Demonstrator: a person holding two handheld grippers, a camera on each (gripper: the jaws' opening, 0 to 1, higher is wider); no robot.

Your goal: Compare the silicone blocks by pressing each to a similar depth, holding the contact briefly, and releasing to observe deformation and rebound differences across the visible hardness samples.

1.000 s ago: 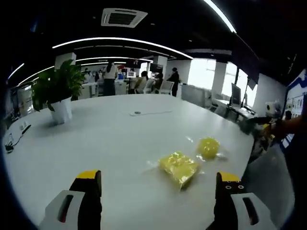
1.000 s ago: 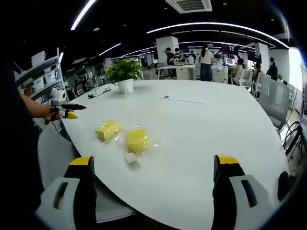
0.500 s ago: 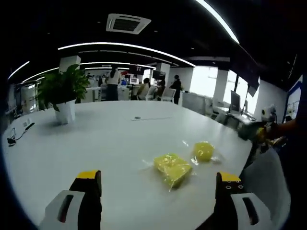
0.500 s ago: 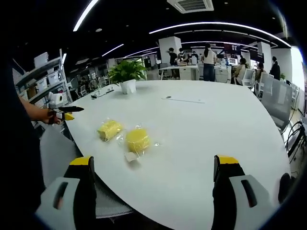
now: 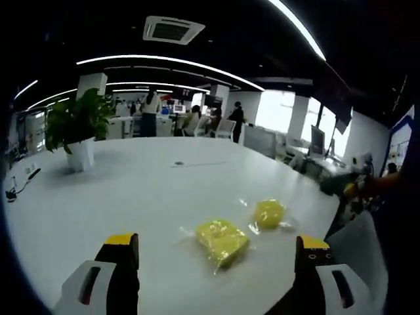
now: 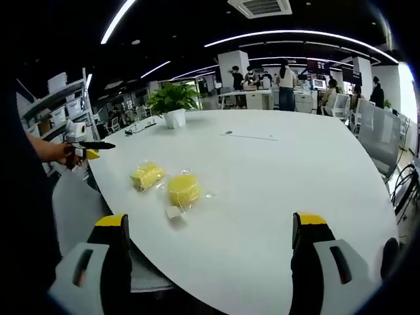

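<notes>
Open office; white table, potted plant, yellow blocks.

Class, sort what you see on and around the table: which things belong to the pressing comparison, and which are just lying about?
Belongs to the job:
- square yellow block
- round yellow block
- left gripper, open
- right gripper, open

Just lying about:
- potted plant
- cable on the white table

Two bagged yellow silicone blocks on white table, between spread claw jaws.
</notes>
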